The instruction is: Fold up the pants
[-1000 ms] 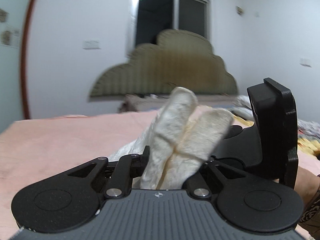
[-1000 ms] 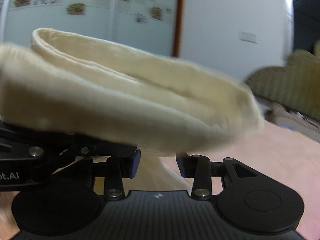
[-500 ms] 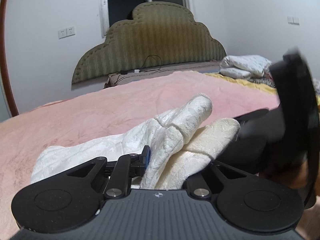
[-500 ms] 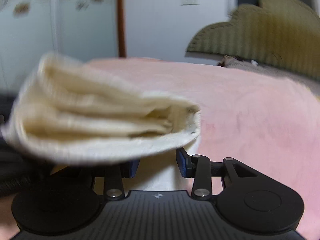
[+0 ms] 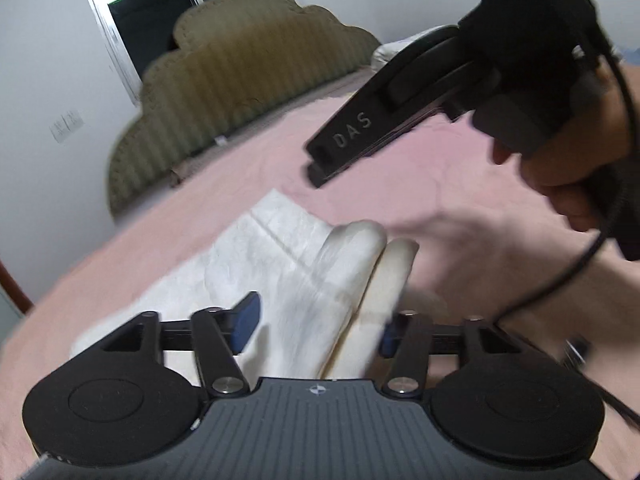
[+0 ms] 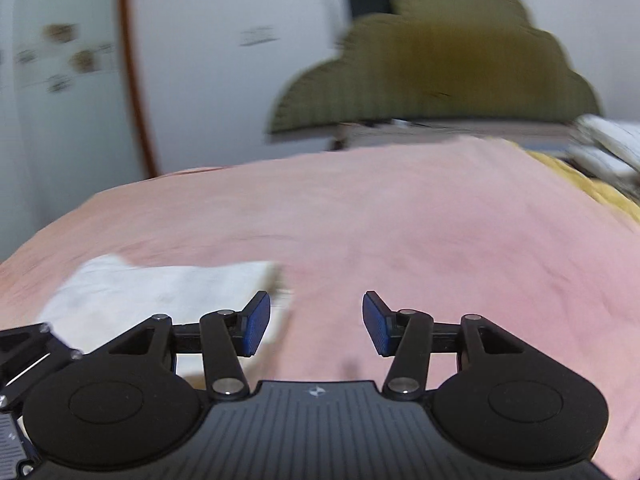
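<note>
Jaws of the left gripper [image 5: 318, 326] have just been opened wide; the folded cream pants [image 5: 304, 276] lie loosely between the blue pads on the pink bedspread [image 5: 360, 164]. Jaws of the right gripper [image 6: 316, 322] have also just been parted, nothing between them; the pants are seen just left.

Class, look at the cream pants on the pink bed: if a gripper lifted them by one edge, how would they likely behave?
The pants would probably droop, since their layers bend softly. They look light, lying thin on the pink bed. The fold might slip open.
</note>
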Motion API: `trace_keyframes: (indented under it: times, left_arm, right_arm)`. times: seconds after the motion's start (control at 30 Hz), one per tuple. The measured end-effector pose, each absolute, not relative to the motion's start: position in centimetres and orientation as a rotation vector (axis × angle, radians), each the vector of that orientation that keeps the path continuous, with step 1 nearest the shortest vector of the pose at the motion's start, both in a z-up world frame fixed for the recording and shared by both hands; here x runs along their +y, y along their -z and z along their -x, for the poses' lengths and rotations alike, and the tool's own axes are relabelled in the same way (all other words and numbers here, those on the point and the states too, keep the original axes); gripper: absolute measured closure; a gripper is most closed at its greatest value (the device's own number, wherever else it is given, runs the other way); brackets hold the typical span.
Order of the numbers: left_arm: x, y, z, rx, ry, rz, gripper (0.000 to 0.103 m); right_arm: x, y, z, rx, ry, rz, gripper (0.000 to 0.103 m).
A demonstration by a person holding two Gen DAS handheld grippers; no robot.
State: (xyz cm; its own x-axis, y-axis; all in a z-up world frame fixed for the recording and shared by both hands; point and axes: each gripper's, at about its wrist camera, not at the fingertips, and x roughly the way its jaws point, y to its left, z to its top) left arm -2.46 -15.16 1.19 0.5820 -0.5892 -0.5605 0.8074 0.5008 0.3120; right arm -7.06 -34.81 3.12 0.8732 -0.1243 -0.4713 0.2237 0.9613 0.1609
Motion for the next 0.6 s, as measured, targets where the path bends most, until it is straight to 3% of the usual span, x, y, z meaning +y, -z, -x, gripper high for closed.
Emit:
trace_keyframes:
  times: [0.1,0.27,0.47,0.6]
  left_arm:
    - [-10.8,-3.0,1.3,0.477,0.921,-0.47,0.014]
    - [-3.9,-5.2,-1.6,0.483,0.819,-0.279,0.013]
    - [0.2,-4.1,-5.9,0.536,0.583,-0.237,0.014]
    - [0.3,-2.2,-6.5,0.568,0.476,-0.3,0.017]
  right_arm:
    - [-33.1,-3.0,6.6,0.528,0.022,-0.187,0.051]
    - [-30.9,-0.6,3.5,0.632,0.137,0.002,0.028]
    - [-30.3,-2.2,4.8,0.528,0.157,-0.051,0.027]
    - [-29.2,-1.4,3.9,0.606,0.123,0.028,0.027]
